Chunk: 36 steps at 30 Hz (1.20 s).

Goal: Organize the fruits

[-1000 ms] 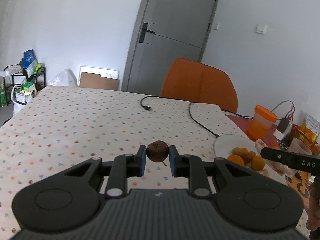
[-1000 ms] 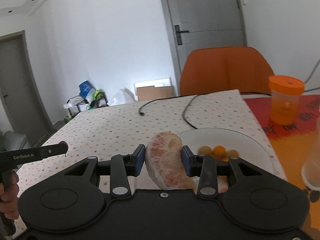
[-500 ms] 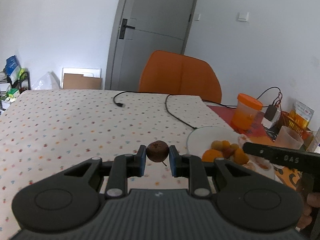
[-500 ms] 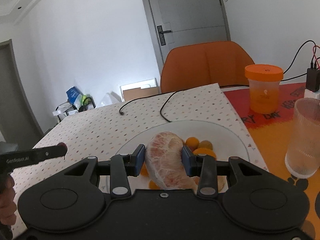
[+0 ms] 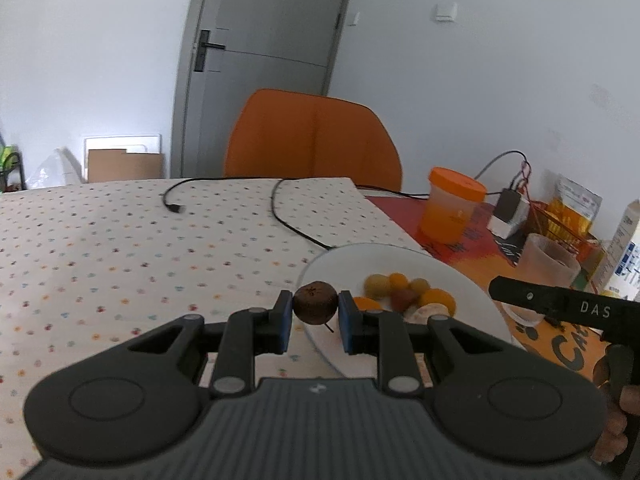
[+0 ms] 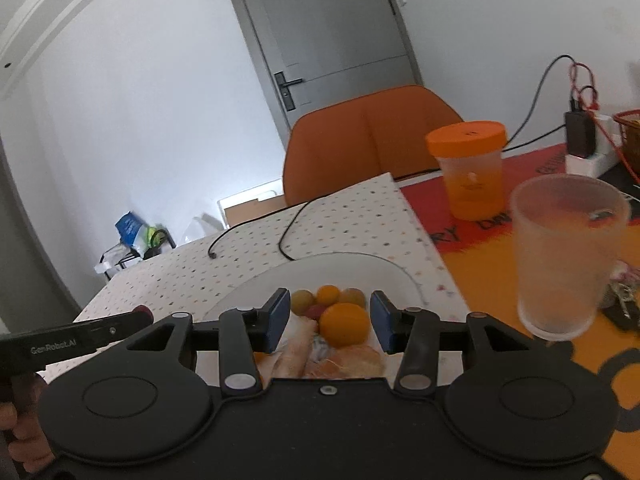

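My left gripper (image 5: 315,313) is shut on a small round brown fruit (image 5: 315,302) and hovers just over the near left rim of a white plate (image 5: 400,252). The plate holds several small yellow and orange fruits (image 5: 400,292). My right gripper (image 6: 330,320) is low over the same plate (image 6: 348,260), its jaws opening with nothing pressed between the pads. A pale peeled citrus segment (image 6: 304,344) lies on the plate under it, beside an orange fruit (image 6: 345,324).
To the right of the plate stand a frosted cup (image 6: 568,248) and an orange-lidded jar (image 6: 470,172) on an orange mat. A black cable (image 5: 288,216) crosses the dotted tablecloth behind the plate. An orange chair (image 5: 312,140) is at the far edge.
The right jaws have parted and the peeled segment has dropped from them onto the plate. Both grippers have closed in on the plate; the left still grips the brown fruit.
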### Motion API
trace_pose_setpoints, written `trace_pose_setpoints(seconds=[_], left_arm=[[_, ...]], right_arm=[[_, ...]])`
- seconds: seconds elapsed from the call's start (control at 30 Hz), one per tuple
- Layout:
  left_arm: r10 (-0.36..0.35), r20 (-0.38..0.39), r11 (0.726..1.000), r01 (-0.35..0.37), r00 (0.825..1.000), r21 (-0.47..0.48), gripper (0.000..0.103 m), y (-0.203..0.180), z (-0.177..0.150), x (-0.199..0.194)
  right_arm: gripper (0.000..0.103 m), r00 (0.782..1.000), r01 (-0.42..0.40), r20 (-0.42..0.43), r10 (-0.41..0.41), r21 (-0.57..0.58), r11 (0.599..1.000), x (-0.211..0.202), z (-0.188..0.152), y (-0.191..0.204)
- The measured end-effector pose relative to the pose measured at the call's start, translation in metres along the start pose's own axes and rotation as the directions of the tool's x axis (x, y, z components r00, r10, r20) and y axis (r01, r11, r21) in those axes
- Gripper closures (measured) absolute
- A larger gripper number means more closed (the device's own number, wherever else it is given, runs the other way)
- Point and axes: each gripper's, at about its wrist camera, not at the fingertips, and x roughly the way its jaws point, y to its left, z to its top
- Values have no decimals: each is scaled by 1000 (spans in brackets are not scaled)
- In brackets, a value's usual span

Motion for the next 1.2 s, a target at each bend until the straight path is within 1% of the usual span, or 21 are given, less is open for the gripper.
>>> trace_pose_setpoints(seconds=[0.17, 0.2, 0.23, 0.4, 0.5, 0.6, 0.67, 0.73, 0.77, 0.9, 0.97, 1.03, 1.1, 1.2], left_arm=[[-25, -6, 1000, 25, 1000, 4, 80, -9, 2, 3], [-29, 6, 1000, 29, 1000, -5, 79, -8, 2, 2], [-26, 15, 1000, 26, 1000, -12, 76, -8, 2, 0], [-5, 17, 999, 5, 1000, -40, 75, 0, 3, -5], [18, 9, 998, -17, 1000, -58, 70, 7, 1, -9], [34, 4, 997, -34, 999, -64, 61, 13, 0, -13], [42, 1, 997, -42, 999, -67, 52, 17, 0, -18], [49, 3, 996, -49, 999, -75, 49, 21, 0, -22], [53, 1, 996, -53, 999, -76, 46, 23, 0, -24], [59, 2, 995, -59, 998, -82, 36, 31, -2, -33], [66, 0, 994, -66, 998, -83, 29, 35, -3, -38], [75, -5, 994, -75, 997, -82, 26, 38, -4, -42], [83, -9, 993, -83, 997, -82, 26, 42, -4, -46], [103, -9, 991, -104, 995, -80, 25, 45, -5, -54]], right_arm=[[56, 1000, -1, 0, 1, 14, 1000, -6, -4, -5], [56, 1000, -2, -1, 2, 15, 1000, -6, -4, -5], [56, 1000, -5, -1, 5, 18, 1000, -7, -5, -6], [56, 1000, -16, -6, 16, 21, 1000, -5, -8, -3], [56, 1000, -28, -12, 28, 20, 999, -5, -9, 0], [55, 999, -37, -14, 38, 18, 999, -6, -10, 4], [50, 999, -44, -15, 45, 20, 999, -7, -11, 6], [47, 998, -52, -21, 52, 19, 998, -8, -12, 10], [46, 998, -55, -26, 55, 16, 998, -8, -12, 12], [45, 996, -66, -54, 67, 8, 998, -7, -14, 20], [40, 996, -68, -61, 68, 4, 998, -8, -15, 25], [36, 995, -68, -67, 68, 0, 998, -9, -16, 31], [33, 995, -75, -71, 74, -7, 997, -10, -16, 37], [26, 993, -86, -81, 85, -18, 996, -12, -17, 46]])
